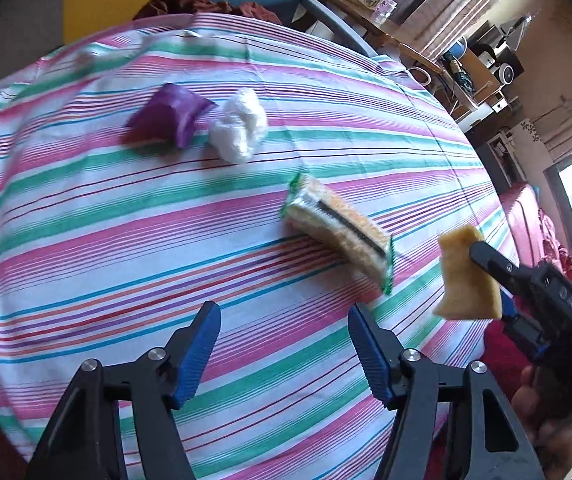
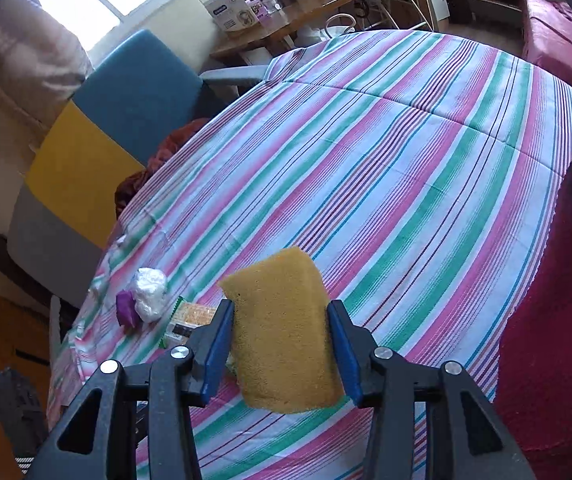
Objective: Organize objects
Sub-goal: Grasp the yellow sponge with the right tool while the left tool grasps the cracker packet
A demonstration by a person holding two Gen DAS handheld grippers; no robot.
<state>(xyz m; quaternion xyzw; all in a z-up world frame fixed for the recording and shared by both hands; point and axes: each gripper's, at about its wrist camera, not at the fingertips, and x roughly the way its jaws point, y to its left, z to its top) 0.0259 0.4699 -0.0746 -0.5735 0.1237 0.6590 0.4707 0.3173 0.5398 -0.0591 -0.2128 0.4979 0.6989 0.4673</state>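
Observation:
A yellow sponge [image 2: 282, 332] hangs above the striped tablecloth [image 2: 406, 184], and my right gripper [image 2: 280, 320] is shut on its two sides. The left wrist view shows the same sponge [image 1: 466, 276] at the right, in the right gripper [image 1: 482, 258] off the cloth. My left gripper [image 1: 284, 316] is open over the striped cloth [image 1: 126, 220] with nothing between its fingers. Ahead of it lies a wrapped packet of scrub pads [image 1: 340, 228]. Farther back lie a purple packet [image 1: 168, 118] and a crumpled white plastic wad [image 1: 240, 124].
A blue, yellow and grey cushioned chair [image 2: 98, 132] stands past the table's far edge, with a brown cloth [image 2: 154, 168] on it. A red bed cover [image 2: 546, 320] borders the table's right side. A wooden shelf with boxes [image 2: 246, 20] stands behind.

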